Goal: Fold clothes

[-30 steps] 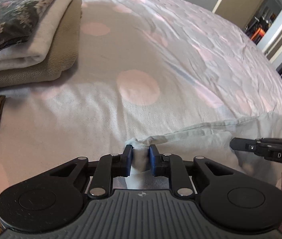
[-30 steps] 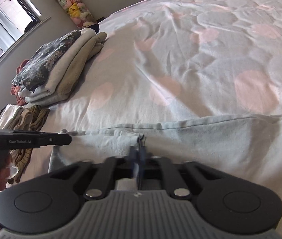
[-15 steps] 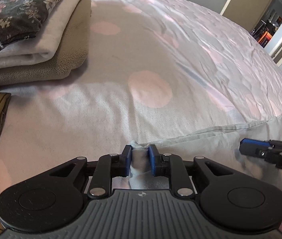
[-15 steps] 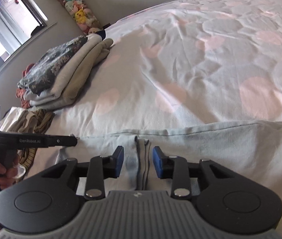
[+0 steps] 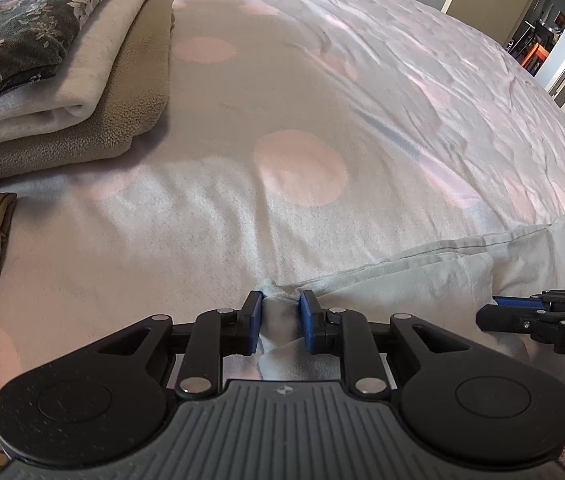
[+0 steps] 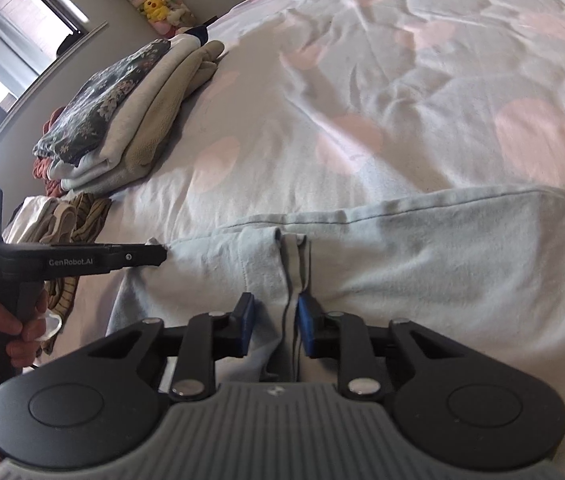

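Garment: a pale blue garment (image 6: 422, 264) is lying along the near edge of the bed (image 5: 302, 92), on the pink-spotted duvet, with its seam running straight across and a placket or opening bunched in the middle.
Left gripper (image 5: 280, 322): it is clamping a bunched corner of the pale cloth between its blue pads (image 5: 251, 322), at the garment's left end.
Right gripper (image 6: 274, 326): its jaws are closing, with the cloth beside the middle opening lying between them; the pads are not visibly pressing on it yet.
Step in hand: judging by this, the right side is taking a fresh hold while the left is anchoring the corner.
Doing it well: the right jaws should be gathering all layers at the edge, not only the top one; both holds should be keeping the seam taut and straight before any lift, so the fold lands square.
Risk: a shallow bite is likely to be slipping once the cloth is pulled.
Nearby: a stack of folded clothes (image 5: 54, 64) is sitting well apart at the far left, with unfolded striped clothing (image 6: 82, 216) just below it.
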Demonstrator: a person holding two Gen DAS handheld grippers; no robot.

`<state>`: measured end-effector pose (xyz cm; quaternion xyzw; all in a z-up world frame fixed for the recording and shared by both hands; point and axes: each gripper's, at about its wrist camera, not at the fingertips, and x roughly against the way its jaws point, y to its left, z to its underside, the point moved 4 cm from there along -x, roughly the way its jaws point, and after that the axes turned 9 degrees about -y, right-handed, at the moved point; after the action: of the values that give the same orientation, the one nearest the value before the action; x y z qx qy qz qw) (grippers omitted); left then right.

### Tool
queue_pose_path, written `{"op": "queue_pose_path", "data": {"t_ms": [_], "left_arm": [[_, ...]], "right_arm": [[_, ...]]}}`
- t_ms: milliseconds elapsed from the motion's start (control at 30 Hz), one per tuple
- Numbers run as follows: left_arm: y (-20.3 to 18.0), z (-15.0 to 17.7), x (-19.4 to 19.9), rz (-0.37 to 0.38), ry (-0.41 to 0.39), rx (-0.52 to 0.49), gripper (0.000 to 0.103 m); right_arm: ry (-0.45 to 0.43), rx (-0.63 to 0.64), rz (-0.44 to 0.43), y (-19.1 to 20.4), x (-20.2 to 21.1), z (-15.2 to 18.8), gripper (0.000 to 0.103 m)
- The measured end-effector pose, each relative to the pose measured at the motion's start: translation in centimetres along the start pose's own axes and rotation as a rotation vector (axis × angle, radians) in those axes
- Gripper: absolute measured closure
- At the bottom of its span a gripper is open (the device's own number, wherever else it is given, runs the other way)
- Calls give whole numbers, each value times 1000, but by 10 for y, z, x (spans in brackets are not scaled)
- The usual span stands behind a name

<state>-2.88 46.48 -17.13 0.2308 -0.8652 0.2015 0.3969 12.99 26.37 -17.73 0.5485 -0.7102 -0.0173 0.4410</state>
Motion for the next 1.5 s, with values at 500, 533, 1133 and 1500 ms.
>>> {"op": "queue_pose_path", "data": {"t_ms": [500,533,1133,1500], "left_arm": [[-8,-11,41,22,-149,-21,65],[-8,-13,48,24,-174,-12,60],[-45,-5,52,30,-179,-202,60],[-76,8,40,47,-113,-333,60]], "right_arm": [[-162,184,46,45,66,-11,94],[-174,188,61,46,76,-14,94],[-312,241,391,-2,276,-98,94],[-276,189,643,-98,332,-102,95]]}}
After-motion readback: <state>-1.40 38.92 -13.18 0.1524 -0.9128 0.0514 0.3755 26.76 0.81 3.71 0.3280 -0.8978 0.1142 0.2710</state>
